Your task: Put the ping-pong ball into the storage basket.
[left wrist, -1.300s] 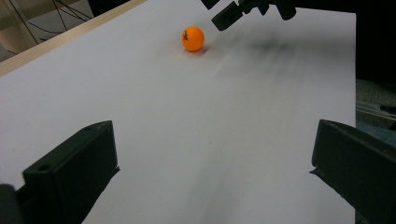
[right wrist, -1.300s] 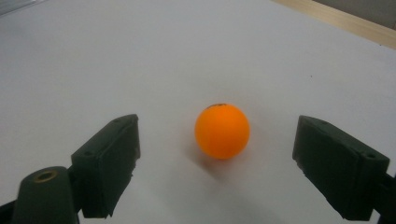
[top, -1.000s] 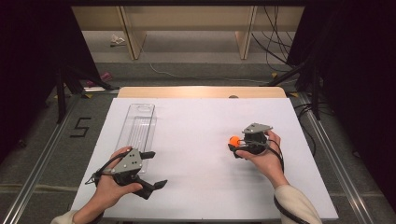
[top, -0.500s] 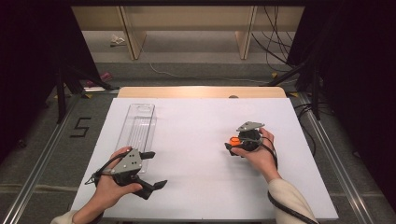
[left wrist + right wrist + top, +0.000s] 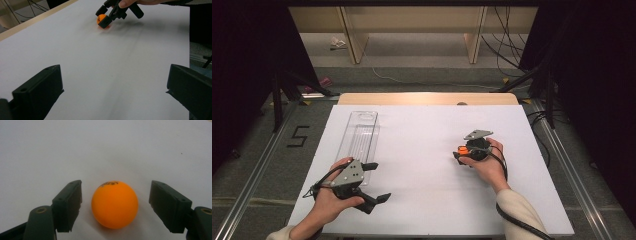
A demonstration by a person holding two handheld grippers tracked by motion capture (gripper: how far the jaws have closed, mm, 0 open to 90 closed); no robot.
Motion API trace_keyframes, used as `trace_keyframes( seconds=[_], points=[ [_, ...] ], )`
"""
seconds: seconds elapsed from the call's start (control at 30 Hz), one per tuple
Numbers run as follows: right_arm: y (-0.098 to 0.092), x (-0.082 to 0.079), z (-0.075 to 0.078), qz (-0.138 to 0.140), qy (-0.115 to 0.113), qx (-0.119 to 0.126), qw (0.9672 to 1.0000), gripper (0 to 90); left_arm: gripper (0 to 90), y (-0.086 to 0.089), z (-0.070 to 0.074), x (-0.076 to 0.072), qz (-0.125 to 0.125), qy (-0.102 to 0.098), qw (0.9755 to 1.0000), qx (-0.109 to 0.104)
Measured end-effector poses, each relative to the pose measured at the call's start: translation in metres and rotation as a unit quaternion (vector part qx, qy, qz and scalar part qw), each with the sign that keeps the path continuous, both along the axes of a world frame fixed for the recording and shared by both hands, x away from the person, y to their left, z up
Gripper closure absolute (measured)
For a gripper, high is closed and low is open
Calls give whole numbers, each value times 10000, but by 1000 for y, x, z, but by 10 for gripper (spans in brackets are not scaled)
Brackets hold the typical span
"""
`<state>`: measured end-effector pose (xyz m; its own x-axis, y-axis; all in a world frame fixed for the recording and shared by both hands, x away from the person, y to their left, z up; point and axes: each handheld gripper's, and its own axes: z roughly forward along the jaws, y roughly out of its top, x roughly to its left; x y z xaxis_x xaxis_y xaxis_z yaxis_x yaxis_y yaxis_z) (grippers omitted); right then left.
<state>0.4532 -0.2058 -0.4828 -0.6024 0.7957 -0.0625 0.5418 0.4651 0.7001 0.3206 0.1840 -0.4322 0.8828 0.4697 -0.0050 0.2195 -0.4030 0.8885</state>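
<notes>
White worktop (image 5: 422, 150) carries a clear tray (image 5: 358, 137) at far left. Left claw (image 5: 374, 181) rests near the tray, jaws wide, holding nothing. Right claw (image 5: 115, 206) has just been closing; its jaws straddle the orange ball (image 5: 114, 204) on the worktop with gaps either side. Step: grasping. Next: close fully, then lift.

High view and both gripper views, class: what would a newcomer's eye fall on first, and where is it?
The orange ball on the white table, right of centre, stands out; the right tool has just been closing around it, with gaps still on both sides. At the table's left lies a clear tray, with the left tool open just before it.
</notes>
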Motion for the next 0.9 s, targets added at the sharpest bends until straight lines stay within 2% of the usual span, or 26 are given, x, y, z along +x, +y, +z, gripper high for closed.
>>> trace_keyframes(
  seconds=[0.9],
  points=[
    [-1,1,0,31,89,8,10000,506,0,0,0,0,-6,-5,10000,3]
  ],
)
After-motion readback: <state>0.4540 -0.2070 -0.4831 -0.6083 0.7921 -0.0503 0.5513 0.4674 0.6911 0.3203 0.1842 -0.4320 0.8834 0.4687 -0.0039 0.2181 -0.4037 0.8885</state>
